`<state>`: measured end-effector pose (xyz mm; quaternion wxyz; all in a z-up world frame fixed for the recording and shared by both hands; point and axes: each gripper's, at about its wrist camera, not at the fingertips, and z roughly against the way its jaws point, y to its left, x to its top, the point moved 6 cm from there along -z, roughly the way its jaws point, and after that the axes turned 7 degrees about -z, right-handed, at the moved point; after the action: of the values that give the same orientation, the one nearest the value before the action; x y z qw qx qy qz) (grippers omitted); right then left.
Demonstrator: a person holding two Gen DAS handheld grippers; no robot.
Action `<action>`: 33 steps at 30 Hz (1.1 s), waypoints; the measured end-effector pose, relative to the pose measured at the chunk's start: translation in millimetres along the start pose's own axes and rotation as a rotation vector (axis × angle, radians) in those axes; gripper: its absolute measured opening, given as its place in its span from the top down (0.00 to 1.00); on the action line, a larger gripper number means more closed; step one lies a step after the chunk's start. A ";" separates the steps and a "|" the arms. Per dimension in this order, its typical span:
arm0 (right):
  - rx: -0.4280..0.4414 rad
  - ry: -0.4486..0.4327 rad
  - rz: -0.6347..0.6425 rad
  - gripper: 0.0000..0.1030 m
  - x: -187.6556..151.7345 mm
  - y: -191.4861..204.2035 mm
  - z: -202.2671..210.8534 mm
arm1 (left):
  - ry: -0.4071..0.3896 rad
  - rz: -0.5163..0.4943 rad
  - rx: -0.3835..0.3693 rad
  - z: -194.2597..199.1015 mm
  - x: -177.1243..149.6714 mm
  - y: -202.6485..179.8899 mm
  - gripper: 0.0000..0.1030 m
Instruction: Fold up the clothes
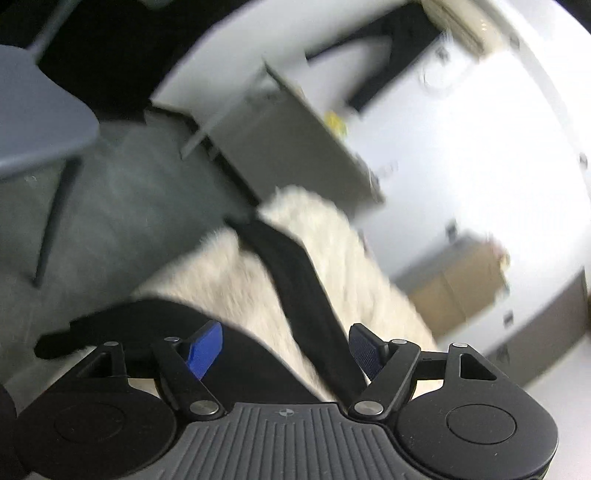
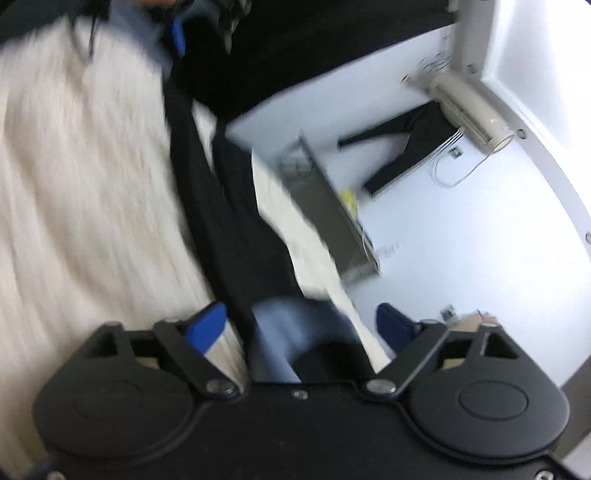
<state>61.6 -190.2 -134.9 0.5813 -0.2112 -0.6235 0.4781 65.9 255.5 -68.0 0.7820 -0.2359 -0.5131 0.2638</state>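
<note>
Over a fluffy cream rug [image 1: 229, 280], long black garment [image 1: 295, 273] reaching its far edge, left gripper [image 1: 286, 349] fingers apart, right gripper [image 2: 301, 326] fingers apart over blue fabric [image 2: 291, 328], seen only by right wrist

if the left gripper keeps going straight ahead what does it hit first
Probably the black garment lying on the white furry cover, just ahead of the open left gripper; blur makes depth uncertain.

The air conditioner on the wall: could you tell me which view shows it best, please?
The right wrist view: the air conditioner is whole and fairly sharp there, with black clothing hanging beside it. The left wrist view catches only a blurred part of it at the top edge.
</note>
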 end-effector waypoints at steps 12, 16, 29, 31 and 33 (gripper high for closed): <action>0.096 0.203 0.080 0.73 19.9 -57.5 -57.4 | 0.008 -0.086 -0.029 -1.5 -9.2 -10.4 0.25; 0.012 0.186 0.031 0.47 48.7 -141.0 -58.8 | -0.015 -0.033 -0.043 7.6 -1.5 -3.6 0.25; 0.136 0.370 -0.304 0.32 20.9 -225.9 -46.4 | -0.029 0.054 -0.050 15.3 2.8 7.7 0.25; 0.269 0.402 -0.395 0.32 17.0 -224.3 -33.3 | -0.029 0.055 -0.051 14.6 3.3 8.0 0.25; 0.375 0.462 -0.533 0.32 6.1 -223.8 -24.0 | -0.033 0.059 -0.054 15.8 4.2 8.4 0.25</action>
<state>147.9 -278.3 53.5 0.8384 -0.0344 -0.4112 0.3561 51.2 266.1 -64.8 0.7587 -0.2676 -0.5254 0.2769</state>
